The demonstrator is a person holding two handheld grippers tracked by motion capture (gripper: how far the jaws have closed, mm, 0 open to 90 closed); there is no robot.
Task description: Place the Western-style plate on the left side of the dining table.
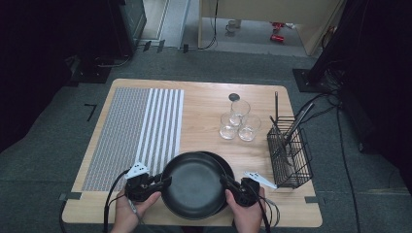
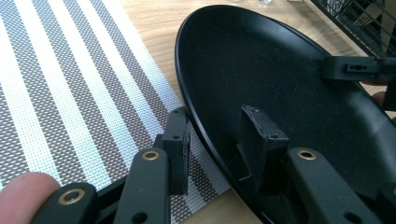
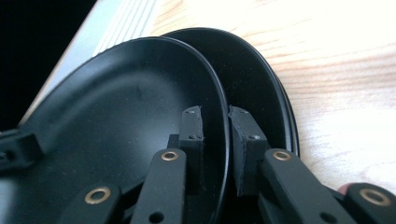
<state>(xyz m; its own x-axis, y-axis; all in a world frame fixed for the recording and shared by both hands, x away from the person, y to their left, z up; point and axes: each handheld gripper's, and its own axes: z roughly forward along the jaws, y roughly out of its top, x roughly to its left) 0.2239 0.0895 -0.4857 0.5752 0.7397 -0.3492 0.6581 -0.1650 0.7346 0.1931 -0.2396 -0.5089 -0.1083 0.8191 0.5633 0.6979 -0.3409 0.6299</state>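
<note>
The right gripper (image 1: 229, 183) is clamped on the right rim of the top plate (image 1: 194, 184), one jaw inside the dish and one outside, both pressed against the rim as the right gripper view shows (image 3: 215, 140); the hand (image 1: 248, 213) behind it comes in from the table's near edge. The left gripper (image 1: 163, 183) straddles the same plate's left rim; in the left gripper view (image 2: 219, 149) one jaw stands inside the dish and the other outside over the mat, with a clear gap between the outer pad and the rim, so its jaws are parted and not pressing; the left hand (image 1: 128, 216) holds it just beside the plate. The top plate is black and round, near the front middle of the table (image 1: 204, 97), tilted so that its right side rides above a second black plate (image 3: 261, 79) lying under it and peeking out on the right. Left of the plates, touching their edge, lies a striped mat (image 1: 136, 131), grey and white; beyond the plates, toward the far side, stand three clear glasses (image 1: 238, 124) close together, with a small dark disc (image 1: 234, 97) just behind them; right of the plates sits a black wire rack (image 1: 291, 155) holding a few utensils.
</note>
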